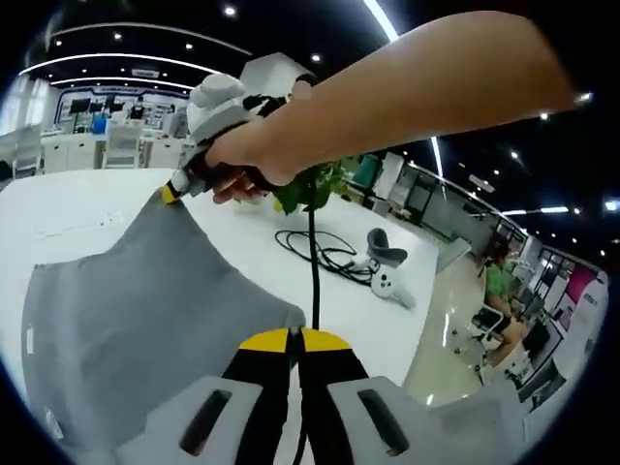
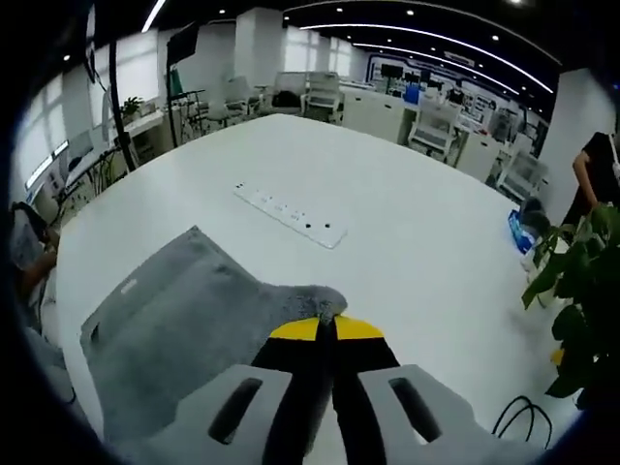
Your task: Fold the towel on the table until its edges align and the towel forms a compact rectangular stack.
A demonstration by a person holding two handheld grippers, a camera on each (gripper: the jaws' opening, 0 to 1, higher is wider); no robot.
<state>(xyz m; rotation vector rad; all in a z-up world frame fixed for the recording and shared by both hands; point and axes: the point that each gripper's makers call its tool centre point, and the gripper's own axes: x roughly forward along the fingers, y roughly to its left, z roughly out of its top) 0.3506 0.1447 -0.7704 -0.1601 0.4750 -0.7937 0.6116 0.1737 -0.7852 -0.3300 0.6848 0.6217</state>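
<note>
On the table (image 2: 407, 194), both fingers hide their pinched towel (image 1: 126, 310) corners.

Bright, even overhead strip lights (image 1: 387, 21), soft shadows, strong fisheye bending, perhaps slight blur beyond the jaws.

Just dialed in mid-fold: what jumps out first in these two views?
The grey towel spreads over the white table, one corner pinched in the right tool and another in the left tool. A bare arm stretches across the left gripper view, and a white power strip lies beyond the towel.
</note>
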